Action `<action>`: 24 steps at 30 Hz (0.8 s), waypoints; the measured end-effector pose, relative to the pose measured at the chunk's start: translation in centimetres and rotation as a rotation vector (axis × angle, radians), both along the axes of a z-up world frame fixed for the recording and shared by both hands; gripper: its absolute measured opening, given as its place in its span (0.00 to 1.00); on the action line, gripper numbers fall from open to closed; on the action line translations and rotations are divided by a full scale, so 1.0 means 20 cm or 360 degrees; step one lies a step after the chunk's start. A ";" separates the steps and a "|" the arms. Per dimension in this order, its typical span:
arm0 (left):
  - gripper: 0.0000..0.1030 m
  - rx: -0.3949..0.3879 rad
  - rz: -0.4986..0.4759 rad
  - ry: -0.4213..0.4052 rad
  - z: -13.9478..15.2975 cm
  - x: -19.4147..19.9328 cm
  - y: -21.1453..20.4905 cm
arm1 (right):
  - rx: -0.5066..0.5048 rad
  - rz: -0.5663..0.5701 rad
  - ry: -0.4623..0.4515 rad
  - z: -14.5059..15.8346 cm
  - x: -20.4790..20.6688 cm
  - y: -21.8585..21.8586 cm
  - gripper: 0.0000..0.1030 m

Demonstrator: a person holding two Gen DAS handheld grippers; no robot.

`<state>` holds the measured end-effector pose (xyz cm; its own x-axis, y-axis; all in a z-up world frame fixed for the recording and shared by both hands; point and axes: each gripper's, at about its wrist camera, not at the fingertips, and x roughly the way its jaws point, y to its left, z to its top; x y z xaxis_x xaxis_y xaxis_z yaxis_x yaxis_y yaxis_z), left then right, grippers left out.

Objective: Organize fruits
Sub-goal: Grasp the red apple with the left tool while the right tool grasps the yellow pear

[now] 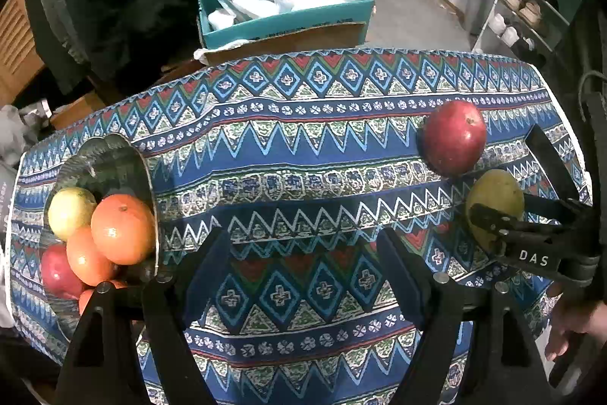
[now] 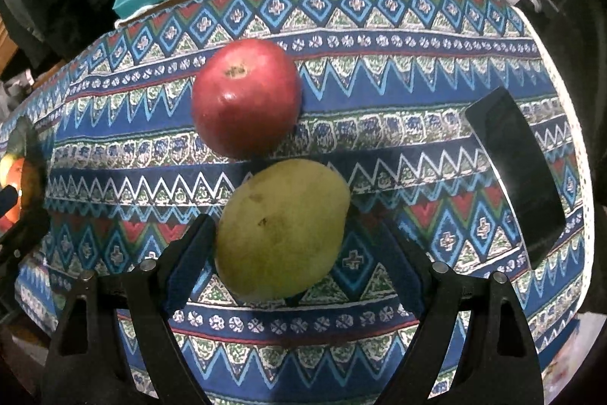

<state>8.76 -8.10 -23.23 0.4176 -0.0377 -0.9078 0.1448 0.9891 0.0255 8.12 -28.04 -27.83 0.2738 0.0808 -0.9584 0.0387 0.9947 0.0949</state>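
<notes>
Fingers of my right gripper [image 2: 292,264] are standing wide around the green mango [image 2: 282,234] on the desk [image 2: 379,139], pads not pressing it; "DAS" is reading white on that gripper's body. My left gripper [image 1: 303,268] is hanging open over bare cloth, holding nothing. Leftward, the glass bowl [image 1: 110,154] is holding oranges [image 1: 121,228], a pale yellow fruit and a red one. Farther, the red apple [image 2: 244,97] is lying just beyond the mango.
</notes>
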 end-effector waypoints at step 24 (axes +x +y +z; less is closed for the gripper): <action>0.79 -0.0242 -0.0146 0.0040 -0.01 0.20 -0.39 | -0.0155 -0.0066 -0.0229 0.18 0.06 -0.32 0.65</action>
<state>12.79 -15.89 -23.46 0.3835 -0.2122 -0.8988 0.2333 0.9639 -0.1280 9.40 -34.40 -24.27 0.4096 -0.0247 -0.9119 0.0729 0.9973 0.0057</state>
